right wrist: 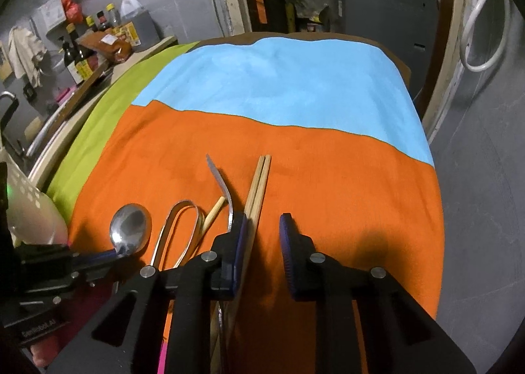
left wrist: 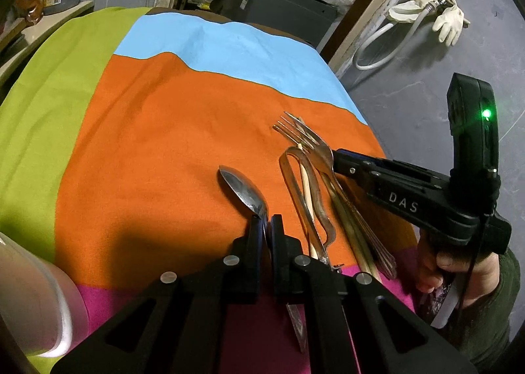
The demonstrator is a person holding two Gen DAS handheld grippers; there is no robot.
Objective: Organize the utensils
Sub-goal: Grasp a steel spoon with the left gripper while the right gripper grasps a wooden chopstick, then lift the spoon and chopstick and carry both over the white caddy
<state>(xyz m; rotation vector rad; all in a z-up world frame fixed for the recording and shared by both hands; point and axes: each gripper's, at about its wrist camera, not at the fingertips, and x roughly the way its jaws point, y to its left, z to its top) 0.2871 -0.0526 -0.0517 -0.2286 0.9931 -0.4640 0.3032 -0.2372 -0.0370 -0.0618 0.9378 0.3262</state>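
My left gripper (left wrist: 266, 226) is shut on a steel spoon (left wrist: 244, 192), bowl forward, just above the orange cloth; it also shows in the right wrist view (right wrist: 131, 229). To its right lie metal tongs (left wrist: 306, 197), forks (left wrist: 305, 139) and chopsticks (left wrist: 344, 229) in a pile. My right gripper (right wrist: 262, 226) is open over the cloth, its left finger (right wrist: 238, 236) beside a pair of chopsticks (right wrist: 259, 187) and a fork (right wrist: 223, 190). The tongs (right wrist: 177, 229) lie left of them.
The table wears a cloth of orange (right wrist: 328, 177), blue (right wrist: 279, 85), green (left wrist: 49, 111) and pink (left wrist: 256, 318) panels. A pale perforated container (right wrist: 29, 213) stands at the left. Bottles (right wrist: 78, 55) crowd a shelf beyond. The table's right edge drops to grey floor (left wrist: 410, 111).
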